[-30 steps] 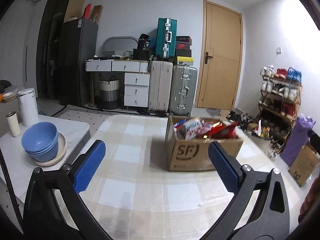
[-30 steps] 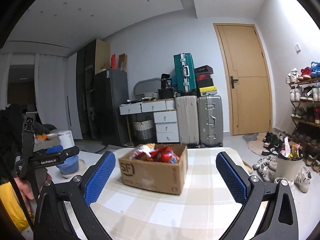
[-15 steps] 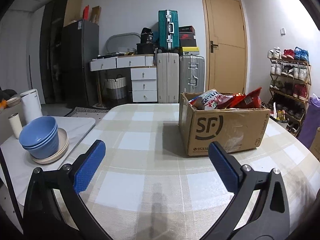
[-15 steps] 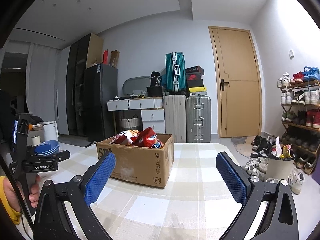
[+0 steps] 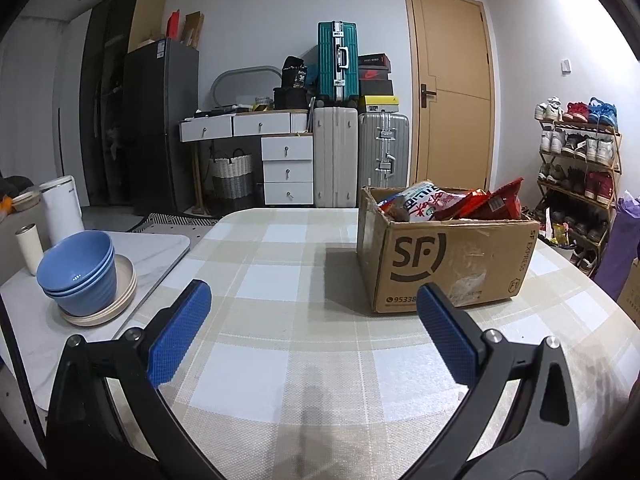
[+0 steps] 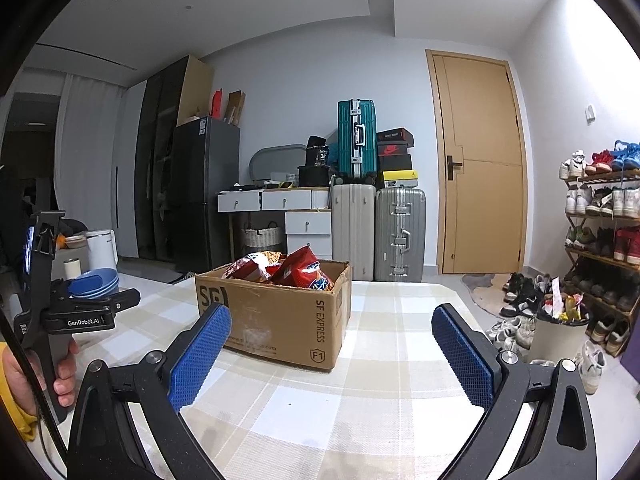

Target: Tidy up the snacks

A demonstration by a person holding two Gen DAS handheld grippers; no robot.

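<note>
Two grippers, left point(image 5: 310, 322) and right point(image 6: 330, 346), jaws wide apart and empty; snack bags point(image 5: 452, 204) heaped in cardboard box point(image 5: 444, 264) far right on table point(image 5: 288, 360): approach from above, pinching one bag's top edge.
</note>
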